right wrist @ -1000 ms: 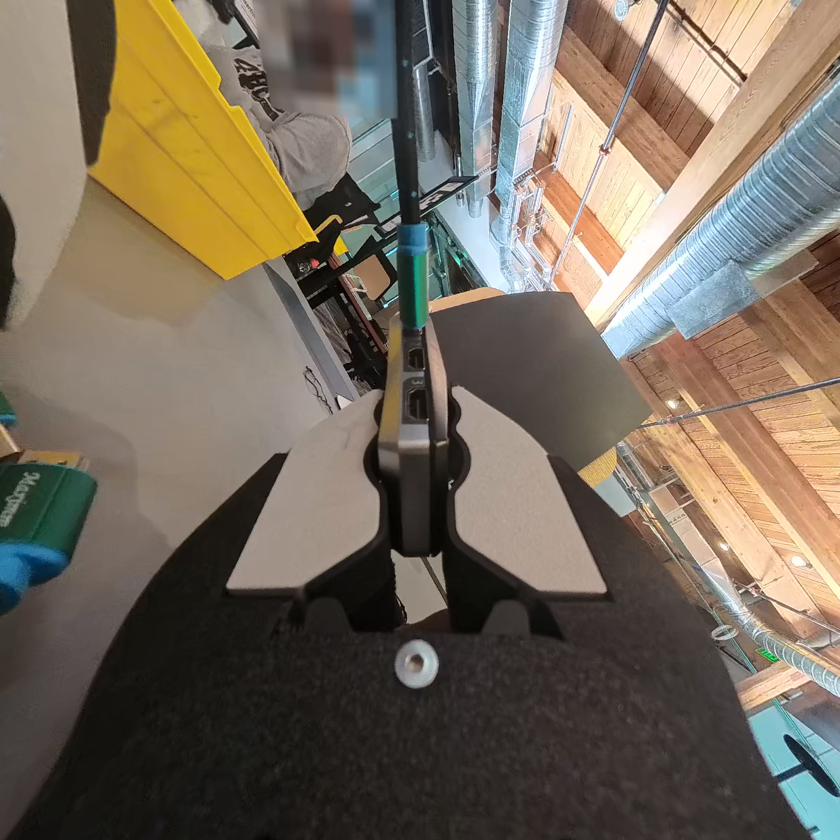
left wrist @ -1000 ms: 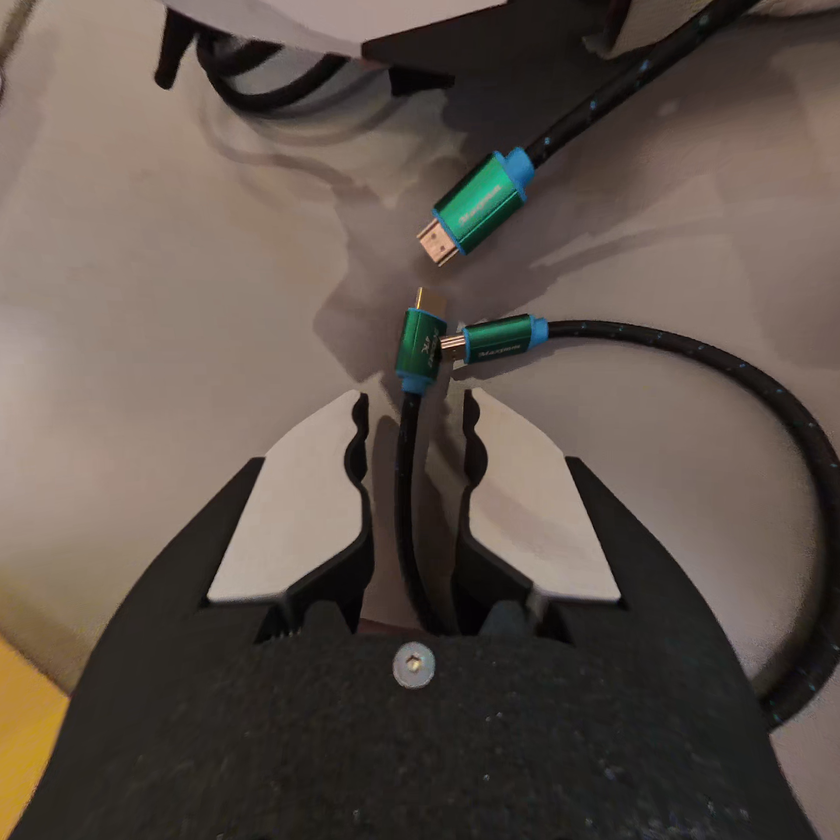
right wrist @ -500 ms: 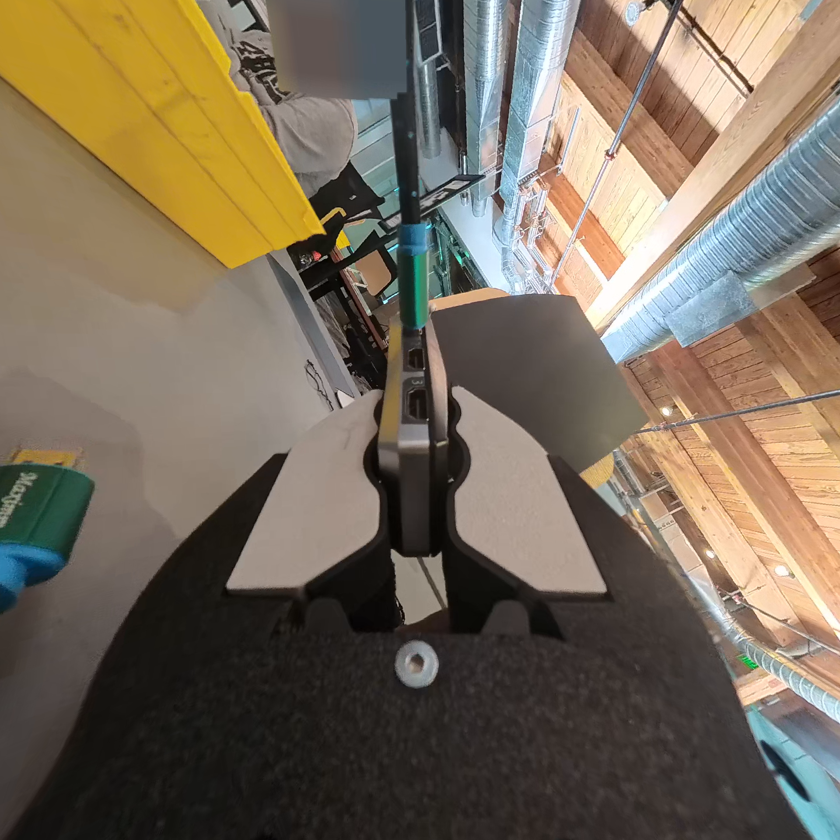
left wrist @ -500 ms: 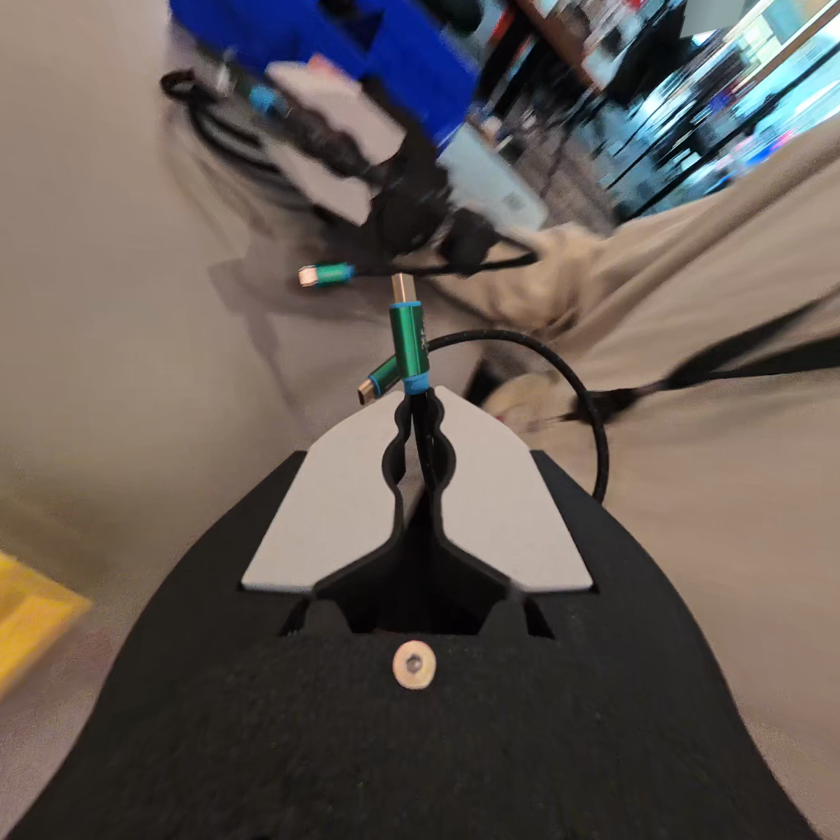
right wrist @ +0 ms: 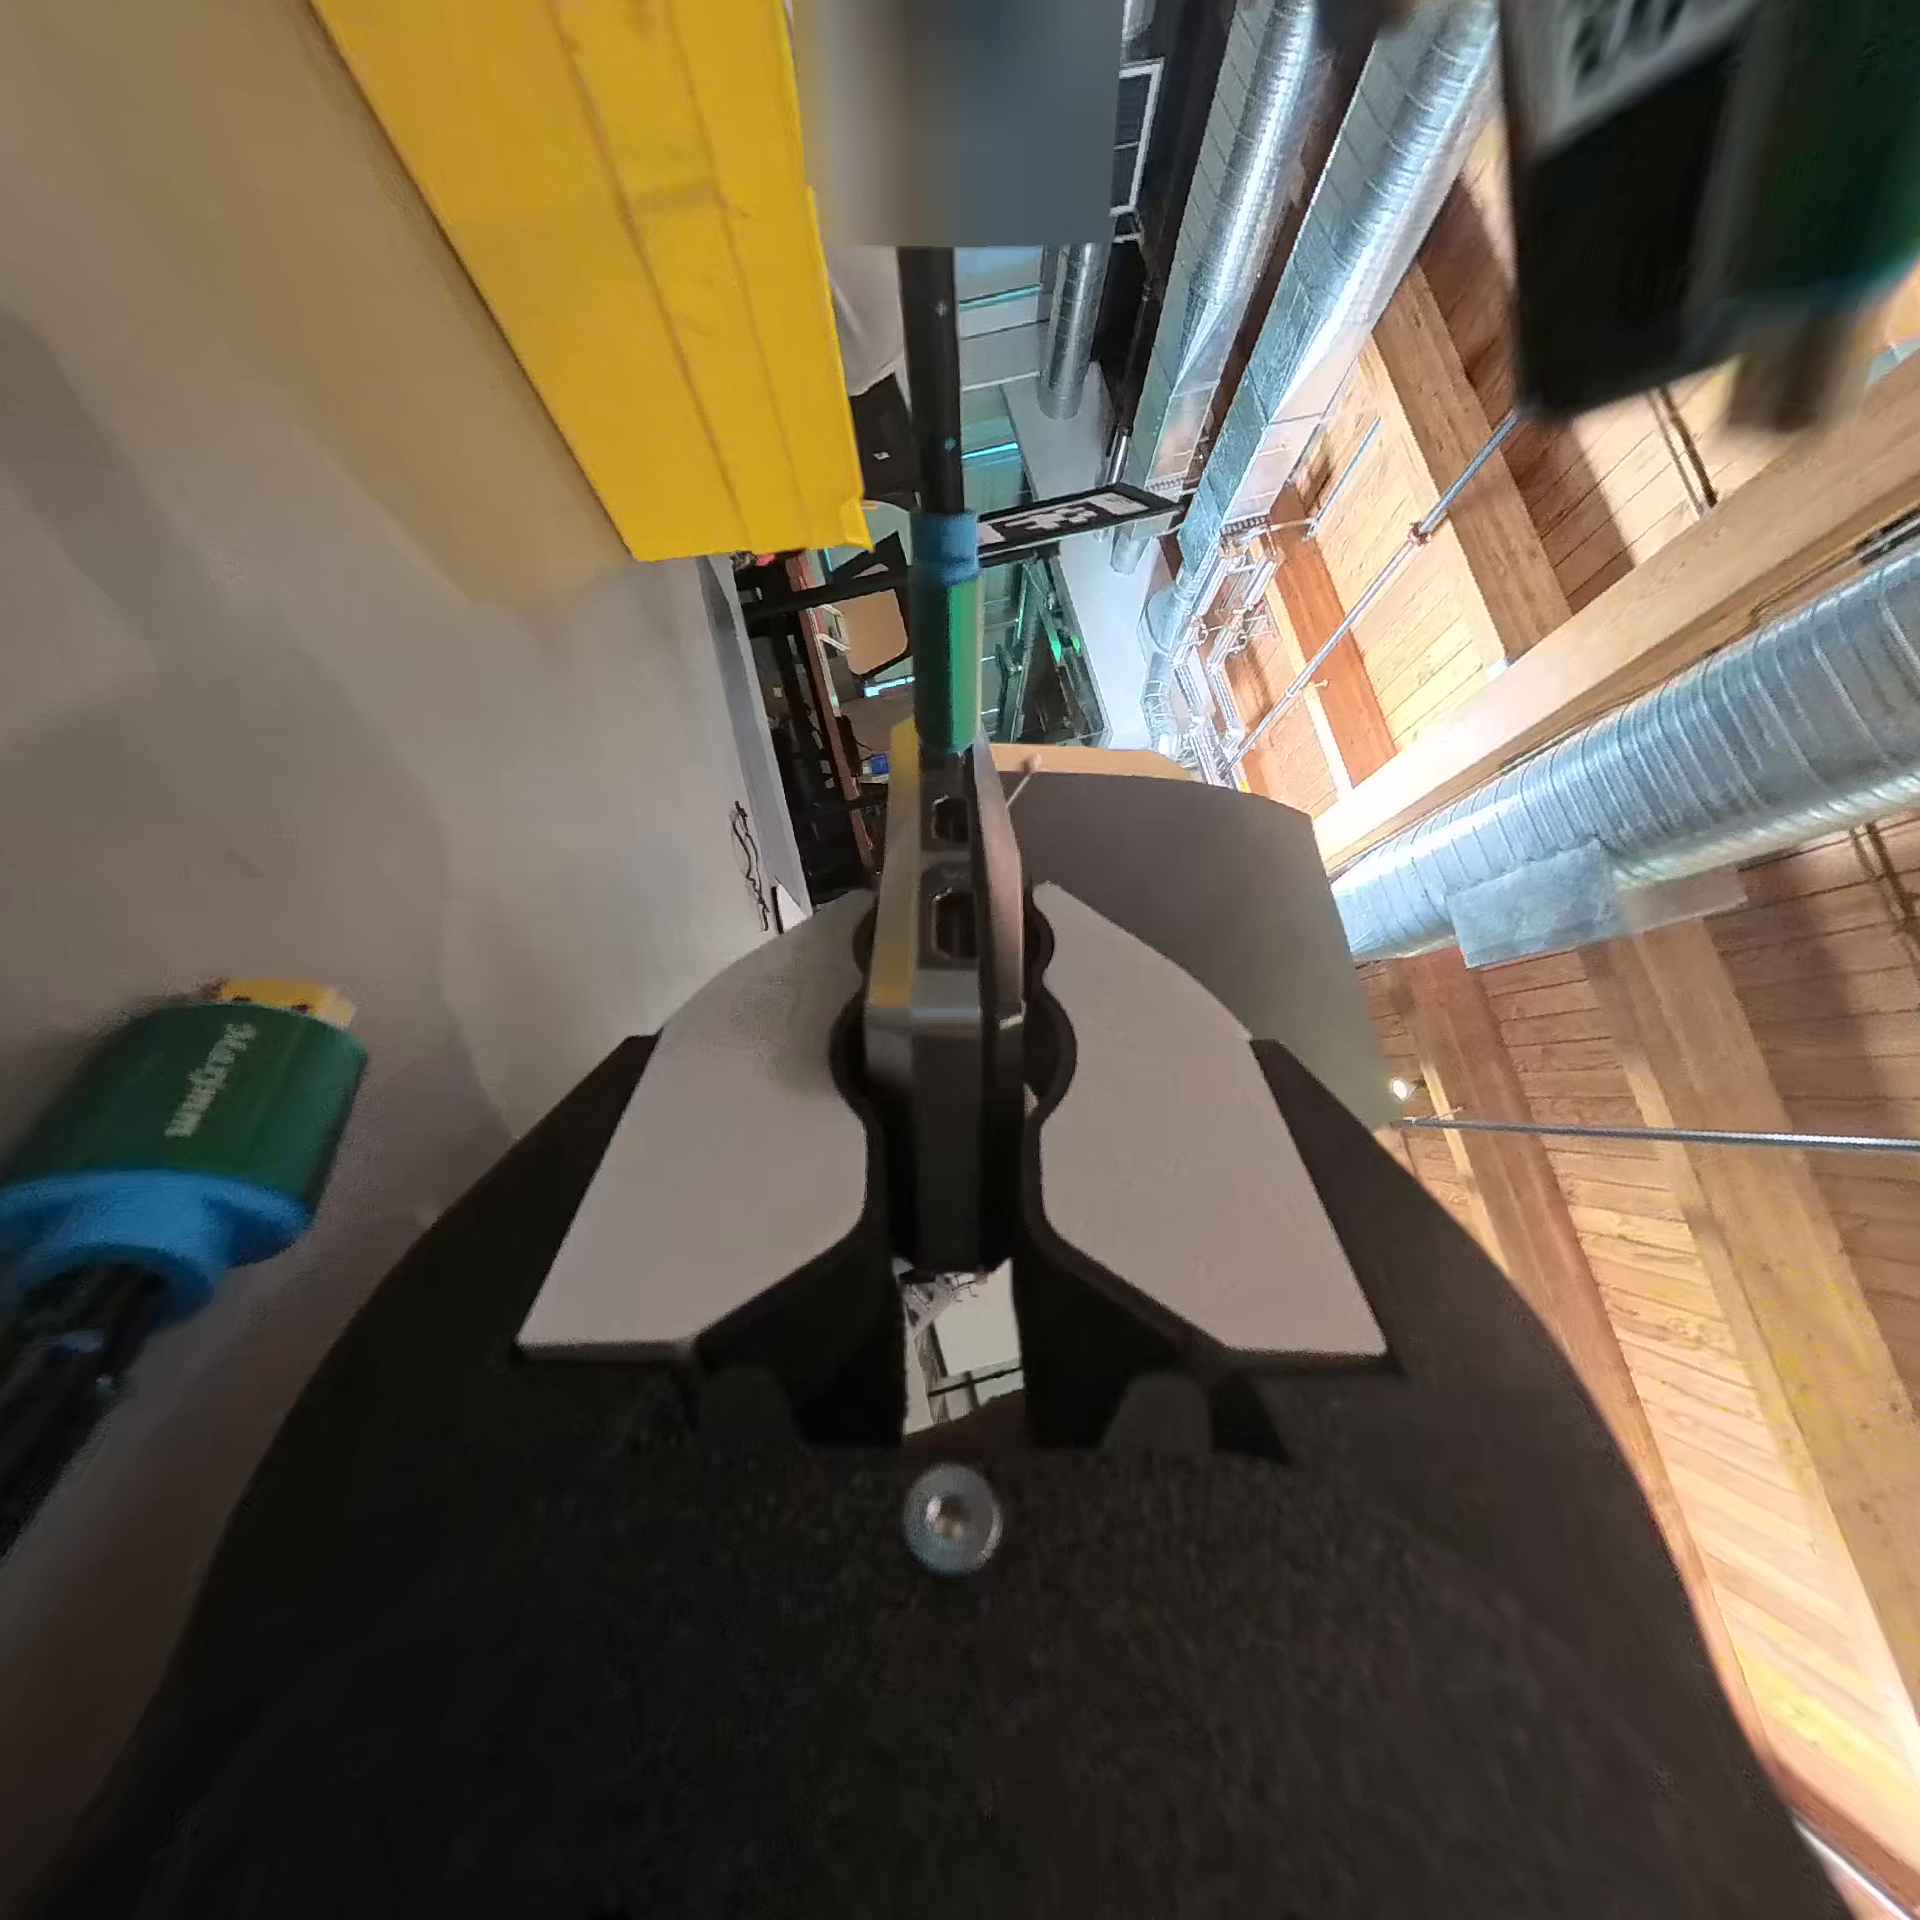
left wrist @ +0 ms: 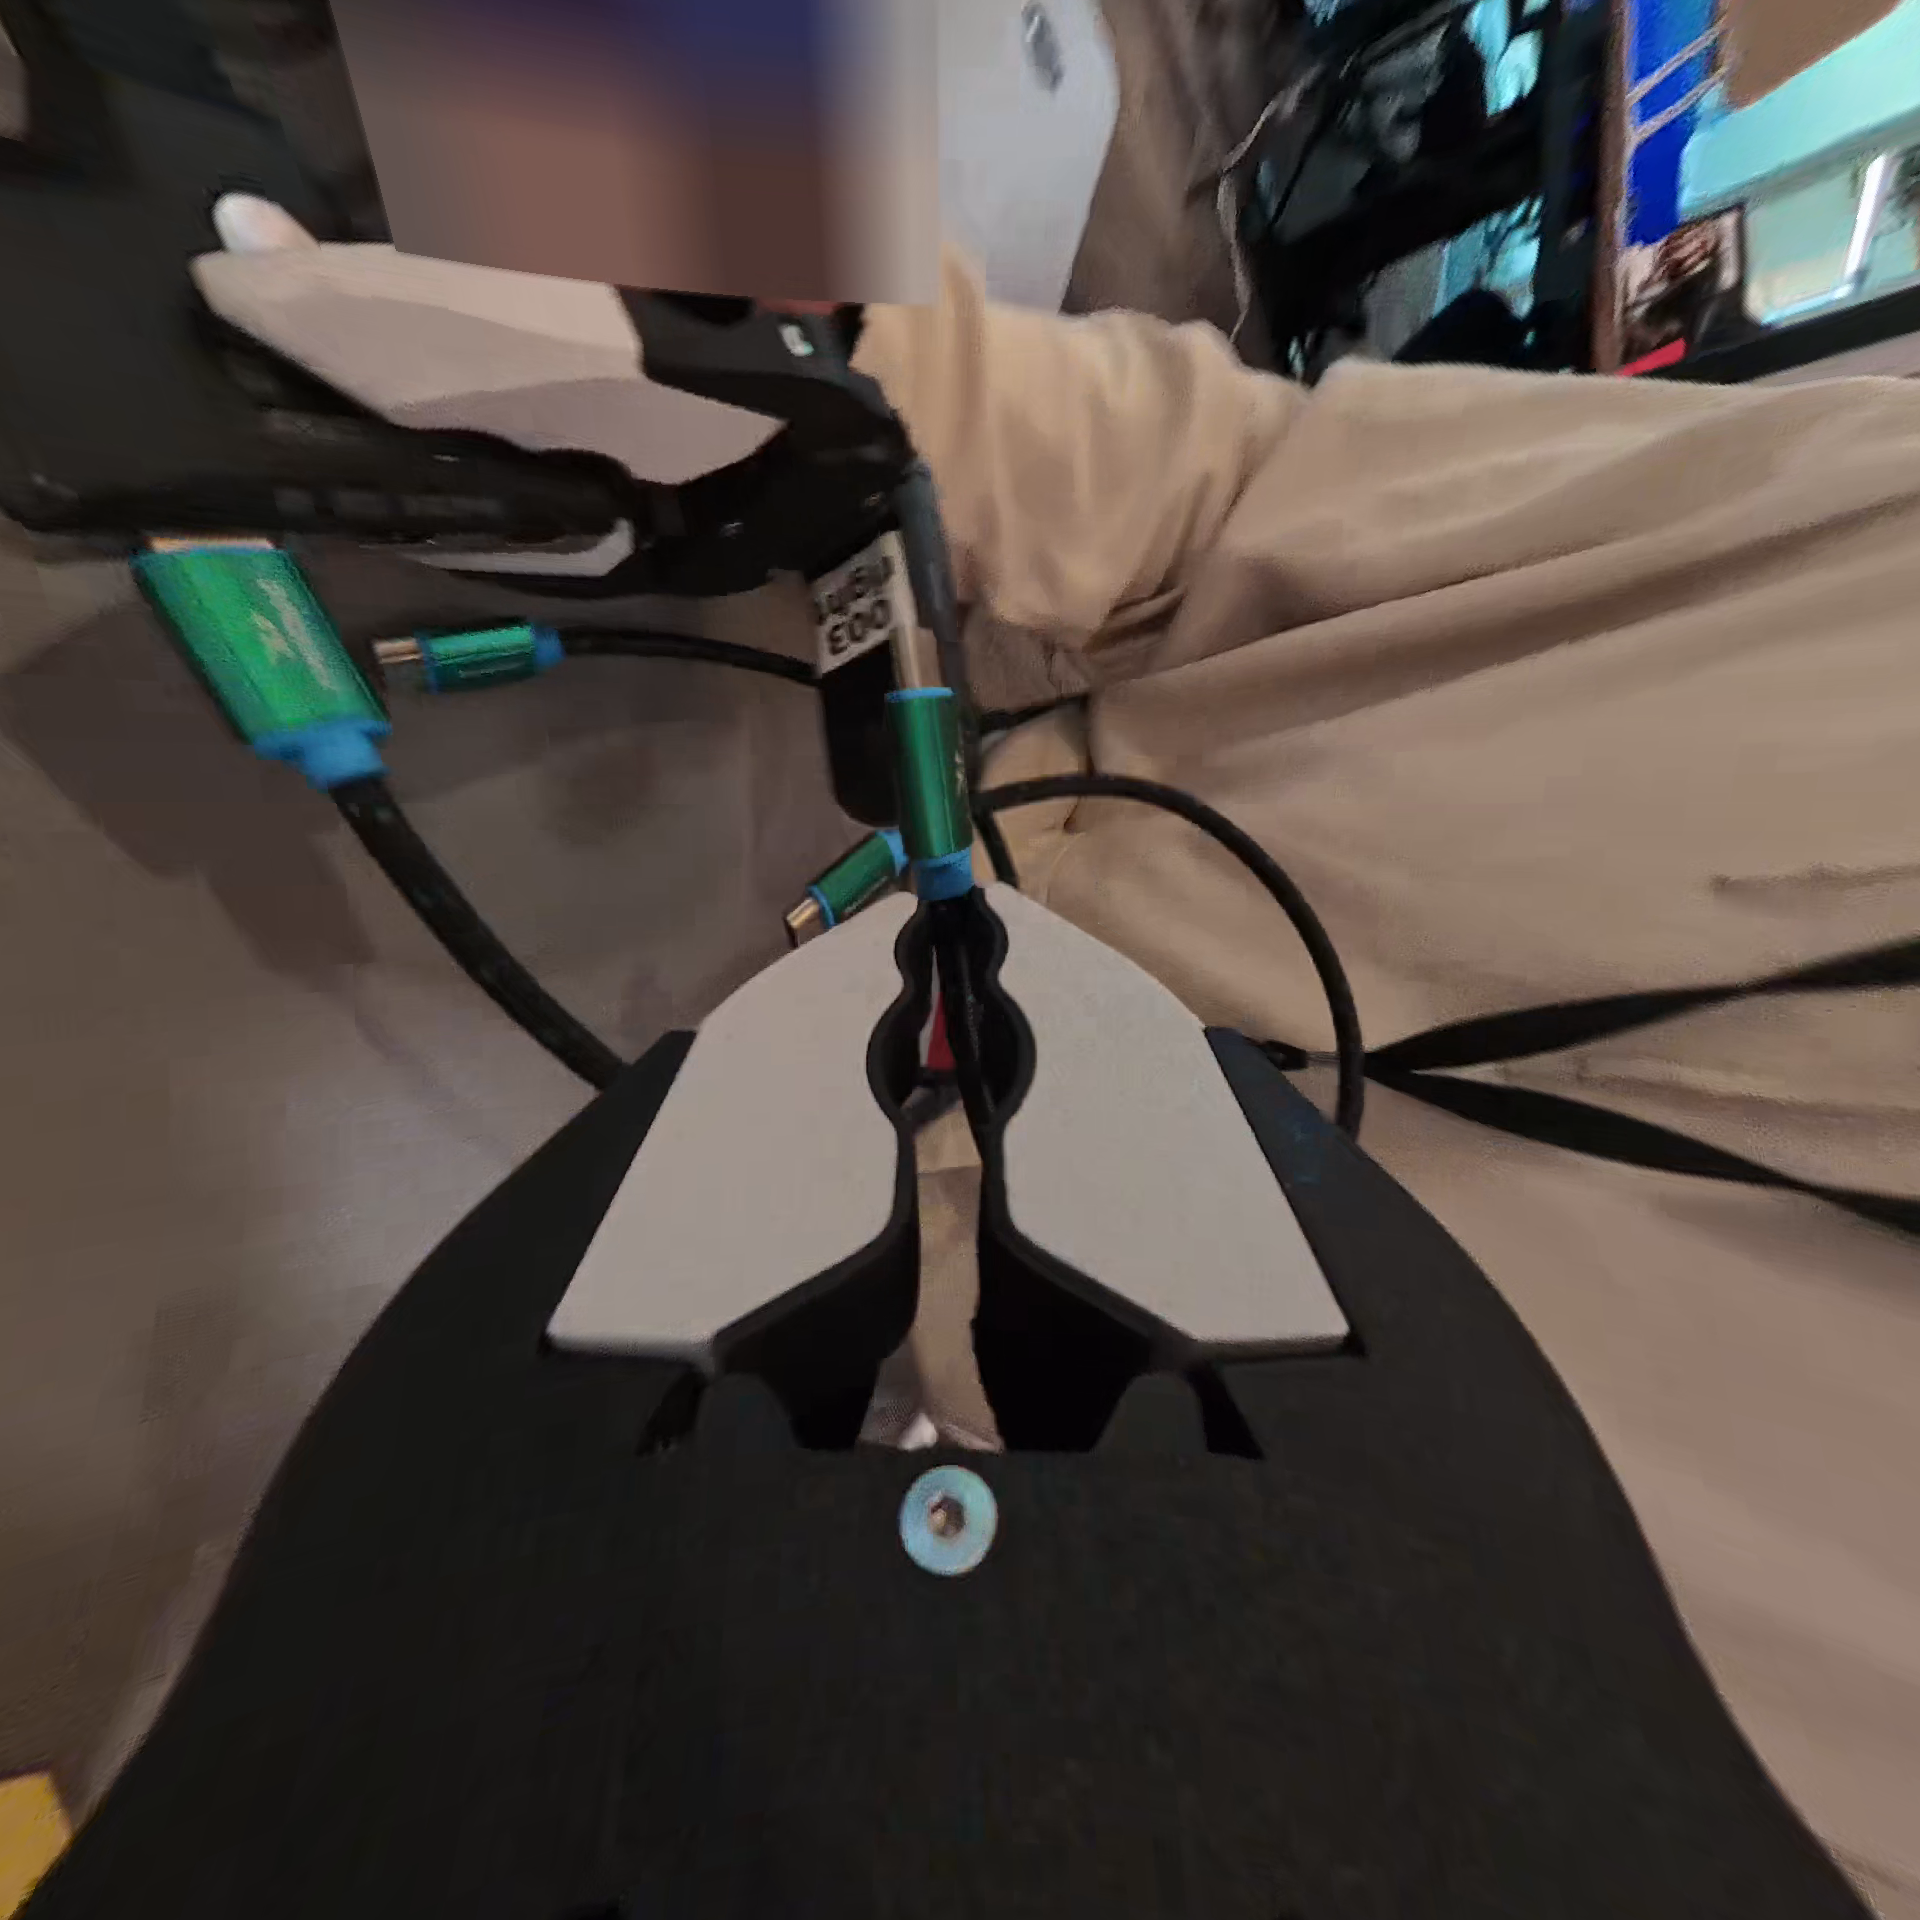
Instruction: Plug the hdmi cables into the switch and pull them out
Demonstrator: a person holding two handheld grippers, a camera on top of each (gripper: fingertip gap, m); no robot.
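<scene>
the flat dark-grey metal hdmi switch [right wrist: 940, 997] is clamped edge-on in your right hand-held gripper [right wrist: 945, 935], raised off the pale grey desk [right wrist: 343, 727]. one green-shelled, blue-collared plug [right wrist: 945, 665] is seated in its far port; two nearer ports appear empty. your left hand-held gripper [left wrist: 951, 914] is closed on the black braided cable [left wrist: 966, 1018] just behind a second green metal plug [left wrist: 930, 774], whose tip is blurred. two more green plugs [left wrist: 473, 657] lie loose on the desk. my judgement: the cable grip lets the plug swivel, so square it to an empty port and push straight in.
</scene>
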